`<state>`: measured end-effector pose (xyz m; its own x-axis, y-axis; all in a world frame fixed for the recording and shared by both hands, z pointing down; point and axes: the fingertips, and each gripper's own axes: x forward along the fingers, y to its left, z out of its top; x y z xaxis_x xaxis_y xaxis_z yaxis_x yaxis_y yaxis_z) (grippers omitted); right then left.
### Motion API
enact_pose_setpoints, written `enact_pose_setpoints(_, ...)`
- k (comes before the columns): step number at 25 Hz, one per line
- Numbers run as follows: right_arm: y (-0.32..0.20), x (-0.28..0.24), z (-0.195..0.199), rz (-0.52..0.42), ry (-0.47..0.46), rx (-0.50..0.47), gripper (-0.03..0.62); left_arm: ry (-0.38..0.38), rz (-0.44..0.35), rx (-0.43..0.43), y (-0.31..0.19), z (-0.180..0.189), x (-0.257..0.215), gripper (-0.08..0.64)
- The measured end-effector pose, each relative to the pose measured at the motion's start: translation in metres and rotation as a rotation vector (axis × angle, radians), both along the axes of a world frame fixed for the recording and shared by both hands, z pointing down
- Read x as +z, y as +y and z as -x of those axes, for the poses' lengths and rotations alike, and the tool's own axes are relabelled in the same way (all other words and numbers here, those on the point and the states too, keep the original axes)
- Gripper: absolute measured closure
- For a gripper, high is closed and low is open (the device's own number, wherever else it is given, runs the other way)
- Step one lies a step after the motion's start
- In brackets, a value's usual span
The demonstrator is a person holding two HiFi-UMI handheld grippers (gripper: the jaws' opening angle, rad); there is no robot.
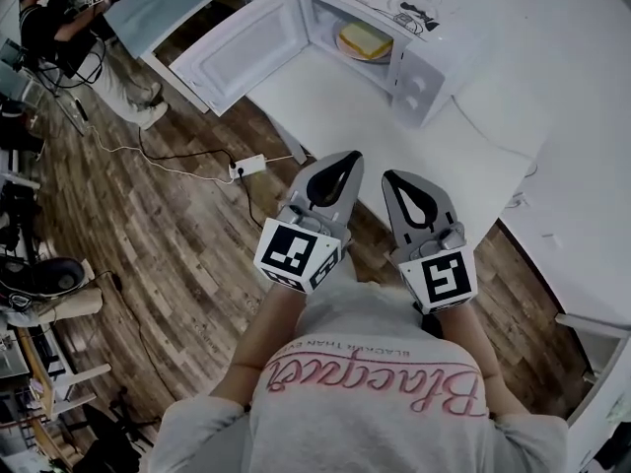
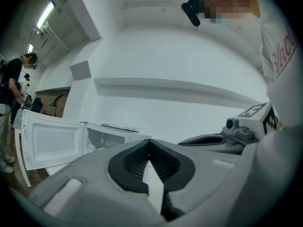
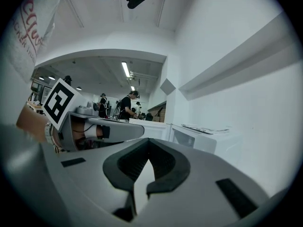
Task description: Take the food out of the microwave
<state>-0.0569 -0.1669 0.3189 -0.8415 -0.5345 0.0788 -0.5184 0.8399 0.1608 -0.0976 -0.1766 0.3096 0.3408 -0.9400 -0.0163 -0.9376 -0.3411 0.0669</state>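
Holding left gripper point(image 1: 345, 163) and right gripper point(image 1: 397, 179) side by side, both pinched closed, gripping nothing. Sitting well ahead: yellow food point(image 1: 365, 37) on a plate point(image 1: 381, 57) inside the open microwave point(image 1: 426, 79). Probably handling light and soft; gripping the stiff plate rim likely safer. Showing the food clearly in head view only; gripper views catching mostly door and casing.

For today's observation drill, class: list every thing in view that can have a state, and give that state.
microwave door: swung fully open
food: inside the microwave, on a plate
left tongs: shut, empty
right tongs: shut, empty
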Motion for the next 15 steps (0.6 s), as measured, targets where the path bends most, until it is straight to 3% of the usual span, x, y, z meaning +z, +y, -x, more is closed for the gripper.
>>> enact_pose_setpoints(7,-0.052,0.0,0.04,-0.004,0.05,0.041,0.582,0.053,-0.04,0.102,-0.053,0.031,-0.01,0.555)
enact_pose_setpoints(15,-0.103,0.007,0.077,0.01,0.078,0.098,0.581,0.078,0.009,0.136,-0.105,0.073,0.009,0.555)
